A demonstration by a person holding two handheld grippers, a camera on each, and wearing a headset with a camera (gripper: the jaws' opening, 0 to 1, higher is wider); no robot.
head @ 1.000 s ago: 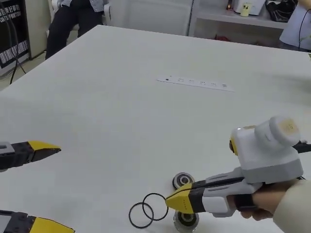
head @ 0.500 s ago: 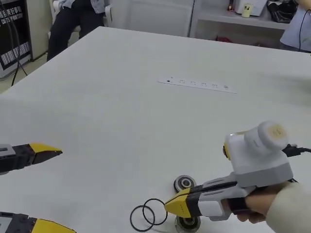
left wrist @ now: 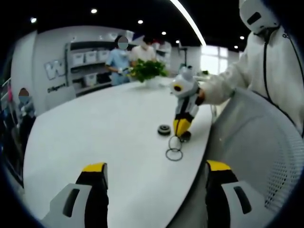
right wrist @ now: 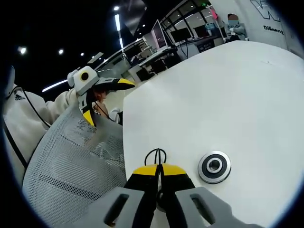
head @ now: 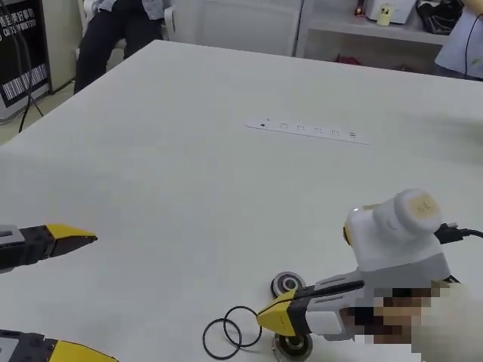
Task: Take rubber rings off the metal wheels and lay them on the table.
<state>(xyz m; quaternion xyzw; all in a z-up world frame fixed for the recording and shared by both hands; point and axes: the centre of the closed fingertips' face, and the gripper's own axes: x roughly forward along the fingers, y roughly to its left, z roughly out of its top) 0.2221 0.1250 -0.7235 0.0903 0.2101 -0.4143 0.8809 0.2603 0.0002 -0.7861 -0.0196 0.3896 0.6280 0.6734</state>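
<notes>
Rings [head: 231, 332]: two; wheels [head: 287, 285]: two. Right hand-held gripper [head: 260, 315] closed; left hand-held gripper [left wrist: 155, 165] spread.

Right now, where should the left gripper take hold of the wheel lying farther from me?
Probably across its outer rim, from above: the far wheel lies flat, so only its round edge offers opposite sides. Come from the left over open table; the shut right gripper and the near wheel crowd its near side.

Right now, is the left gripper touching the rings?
Apart. In the left gripper view, bare table separates the left gripper from the rings.
</notes>
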